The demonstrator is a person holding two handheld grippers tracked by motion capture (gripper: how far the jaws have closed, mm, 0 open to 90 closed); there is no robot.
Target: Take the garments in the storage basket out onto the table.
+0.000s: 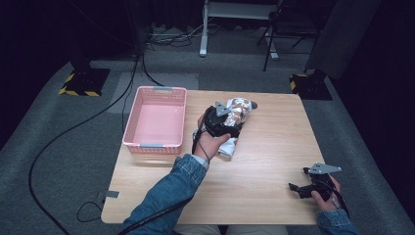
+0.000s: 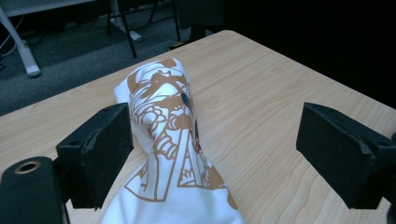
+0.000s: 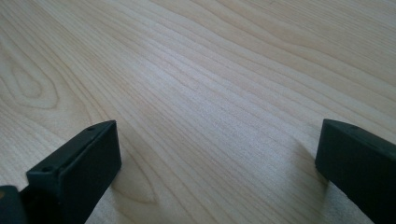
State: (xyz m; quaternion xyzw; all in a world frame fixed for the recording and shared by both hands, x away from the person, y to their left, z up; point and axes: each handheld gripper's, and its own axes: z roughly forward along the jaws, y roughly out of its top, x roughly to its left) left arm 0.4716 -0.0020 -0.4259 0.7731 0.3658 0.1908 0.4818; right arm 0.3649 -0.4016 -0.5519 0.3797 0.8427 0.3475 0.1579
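A rolled white cloth with a brown print lies near the middle of the wooden table, slanting toward its far edge. My left gripper hangs just over the roll's middle, a hand behind it. In the left gripper view the cloth runs up between the jaws of the left gripper; they stand wide open, the left one touching the fabric and the right one well clear. My right gripper rests near the table's front right corner. In its own view the right gripper is open over bare wood.
A pink plastic basket with nothing in it stands at the table's left edge, close beside the left hand. On the floor, a black cable loops at the left, and chair and desk legs stand beyond the far edge.
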